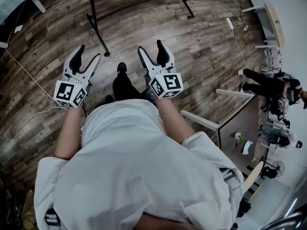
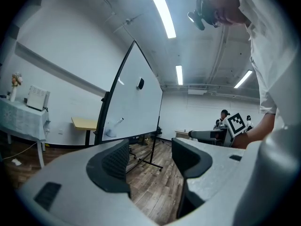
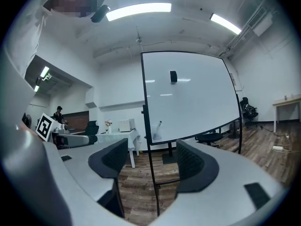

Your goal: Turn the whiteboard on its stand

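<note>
The whiteboard [image 2: 134,98] stands on a black wheeled stand ahead of me, white and nearly blank, with a small black magnet [image 2: 140,84] on it and a marker [image 2: 117,121] at its lower edge. In the right gripper view the whiteboard [image 3: 188,95] faces me more squarely. The head view catches only the stand's black legs [image 1: 96,23] at the top. My left gripper [image 1: 88,54] and right gripper [image 1: 151,48] are held side by side, short of the stand and touching nothing. The left gripper [image 2: 150,157] and the right gripper [image 3: 150,159] are both open, with nothing between the jaws.
A cloth-covered table [image 3: 120,138] stands behind the board, and a yellow-topped table [image 2: 84,124] is by the wall. A desk [image 1: 240,123] and several seated people [image 1: 268,87] are on my right. A white cable [image 1: 29,80] runs over the wooden floor on my left.
</note>
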### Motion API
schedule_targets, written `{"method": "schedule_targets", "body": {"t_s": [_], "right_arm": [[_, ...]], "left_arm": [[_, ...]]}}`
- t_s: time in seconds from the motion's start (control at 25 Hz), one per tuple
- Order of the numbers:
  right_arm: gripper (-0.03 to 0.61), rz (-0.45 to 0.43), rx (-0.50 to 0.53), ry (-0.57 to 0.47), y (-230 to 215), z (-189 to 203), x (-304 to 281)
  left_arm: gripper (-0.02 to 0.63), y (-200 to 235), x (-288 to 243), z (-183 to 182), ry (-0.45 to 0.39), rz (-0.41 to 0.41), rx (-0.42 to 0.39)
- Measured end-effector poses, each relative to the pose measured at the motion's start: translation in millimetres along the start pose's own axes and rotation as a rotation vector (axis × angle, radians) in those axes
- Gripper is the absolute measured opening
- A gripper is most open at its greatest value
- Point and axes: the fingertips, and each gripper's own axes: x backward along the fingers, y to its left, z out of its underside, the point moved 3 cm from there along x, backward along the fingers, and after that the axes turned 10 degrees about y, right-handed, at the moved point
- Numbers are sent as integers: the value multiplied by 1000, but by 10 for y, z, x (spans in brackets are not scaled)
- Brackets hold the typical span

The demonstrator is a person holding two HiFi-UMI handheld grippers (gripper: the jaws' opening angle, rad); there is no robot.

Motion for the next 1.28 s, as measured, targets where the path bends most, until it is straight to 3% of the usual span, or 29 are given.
{"method": "schedule_targets", "body": {"t_s": [0.28, 0.84, 1.28], "right_arm": [[308, -55, 113, 7, -417, -284, -703], [302, -159, 53, 4, -1171, -725, -1764], [293, -301, 68, 11, -1354, -887, -2490]], "left_arm": [[265, 414, -657, -215, 6, -35, 11], [265, 1015, -1581, -716, 11, -135, 18], [265, 1606, -1987, -1035, -10, -241, -4]]}}
